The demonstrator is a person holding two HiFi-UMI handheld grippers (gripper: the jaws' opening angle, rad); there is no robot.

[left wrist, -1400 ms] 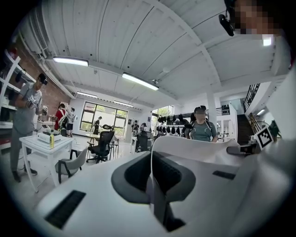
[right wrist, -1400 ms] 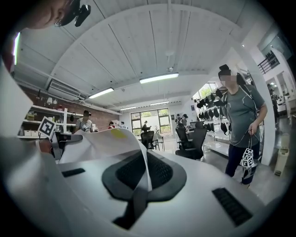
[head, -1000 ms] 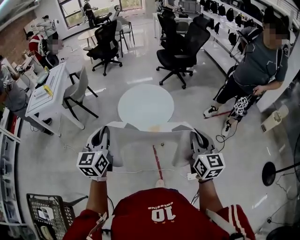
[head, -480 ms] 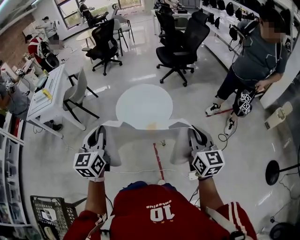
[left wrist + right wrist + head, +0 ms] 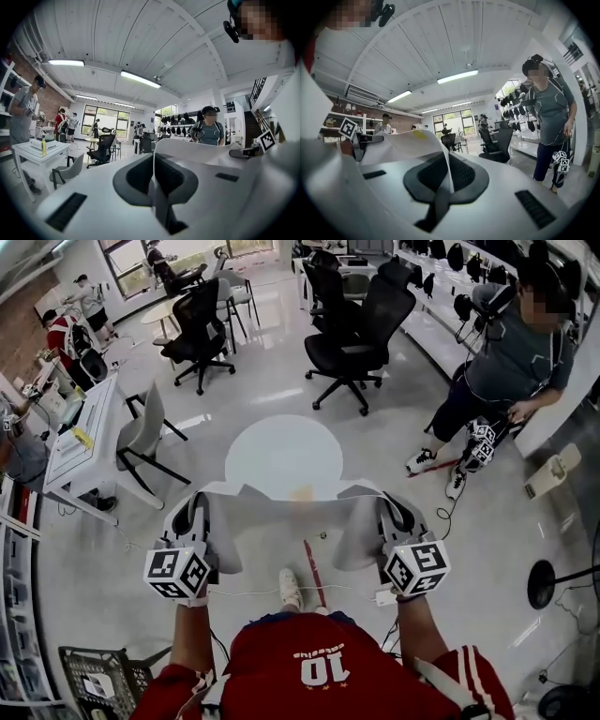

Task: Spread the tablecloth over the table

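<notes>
A thin white tablecloth (image 5: 286, 529) hangs stretched between my two grippers, in front of my chest and above the floor. My left gripper (image 5: 199, 521) is shut on the cloth's left corner, with the cloth edge (image 5: 154, 161) pinched between its jaws. At the other corner my right gripper (image 5: 386, 518) is shut on the cloth (image 5: 440, 161). A round white table (image 5: 284, 457) stands just beyond the cloth's far edge. The cloth carries a small yellowish mark (image 5: 302, 493).
Black office chairs (image 5: 352, 329) stand beyond the round table. A white desk (image 5: 80, 432) with a grey chair is at the left. A person (image 5: 502, 381) holding grippers stands at the right. A red line and a cable (image 5: 314, 589) lie on the floor by my foot.
Both grippers kept their hold on the cloth. The view has shifted forward slightly, and my shoe now shows on the floor below the cloth.
</notes>
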